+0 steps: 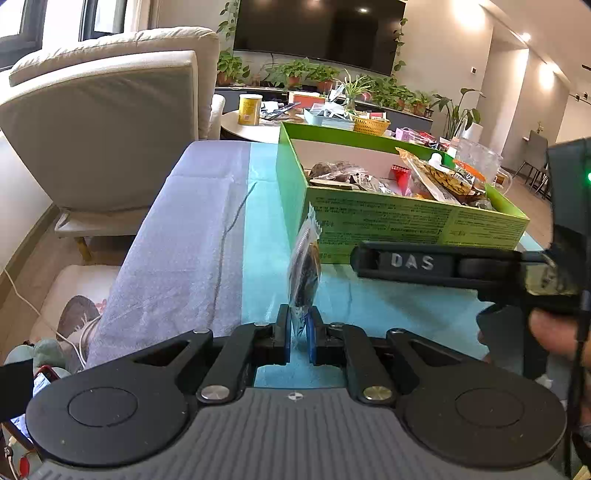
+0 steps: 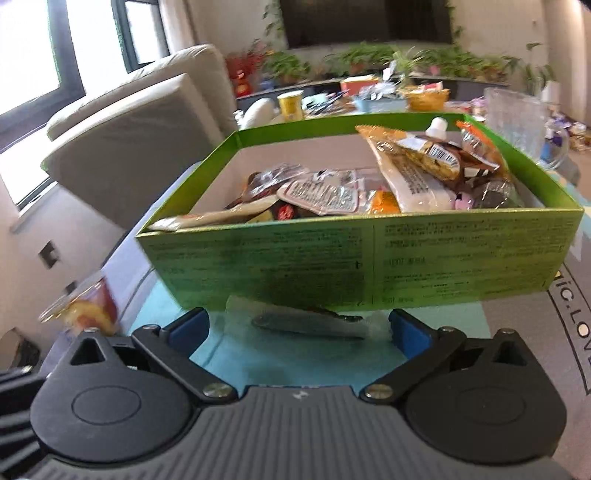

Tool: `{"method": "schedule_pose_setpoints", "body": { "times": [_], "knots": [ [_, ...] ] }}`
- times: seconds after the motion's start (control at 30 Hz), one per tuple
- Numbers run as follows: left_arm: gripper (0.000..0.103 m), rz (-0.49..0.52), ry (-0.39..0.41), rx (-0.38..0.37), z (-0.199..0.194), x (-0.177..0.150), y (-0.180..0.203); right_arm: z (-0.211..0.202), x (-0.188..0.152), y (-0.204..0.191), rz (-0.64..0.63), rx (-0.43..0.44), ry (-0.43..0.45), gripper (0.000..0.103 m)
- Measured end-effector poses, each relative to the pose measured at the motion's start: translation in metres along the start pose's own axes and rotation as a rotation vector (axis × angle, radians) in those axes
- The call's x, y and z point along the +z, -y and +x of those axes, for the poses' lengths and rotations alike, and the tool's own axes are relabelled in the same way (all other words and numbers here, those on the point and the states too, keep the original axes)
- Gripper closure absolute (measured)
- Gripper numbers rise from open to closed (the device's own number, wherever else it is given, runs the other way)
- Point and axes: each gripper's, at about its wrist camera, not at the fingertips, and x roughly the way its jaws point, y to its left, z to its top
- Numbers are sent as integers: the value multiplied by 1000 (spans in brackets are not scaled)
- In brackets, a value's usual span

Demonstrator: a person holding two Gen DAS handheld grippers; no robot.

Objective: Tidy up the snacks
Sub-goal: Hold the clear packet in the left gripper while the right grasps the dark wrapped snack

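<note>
table (image 1: 207, 236) under a grey cloth with a teal mat (image 1: 266, 221) on top — a green box (image 1: 388, 225) of mixed snacks sits on the mat. left gripper (image 1: 298, 332) pinches a clear snack packet (image 1: 304, 269) upright, just left of the box. right gripper (image 2: 298, 332) is spread wide, nothing held — a flat packet (image 2: 310, 323) lies between its fingers against the box wall. beige sofa (image 1: 110, 122), dark tv (image 1: 317, 33) and potted plants (image 1: 295, 72) behind.
</note>
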Motion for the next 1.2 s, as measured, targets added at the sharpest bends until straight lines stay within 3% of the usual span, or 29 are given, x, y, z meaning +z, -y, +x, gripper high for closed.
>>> {"method": "schedule_pose_setpoints", "body": {
  "times": [0.17, 0.73, 0.97, 1.2],
  "knots": [
    [95, -2, -5, -11, 0, -1, 0, 5, -4, -8, -32, -61, 24, 49],
    [95, 8, -1, -11, -1, 0, 7, -13, -8, 7, -113, 36, -28, 49],
    [95, 4, -8, 2, -1, 0, 6, -8, -17, -11, -311, 53, -20, 49],
    [95, 6, -11, -1, -1, 0, 9, -6, -8, -1, -283, 90, -57, 50]
  ]
}}
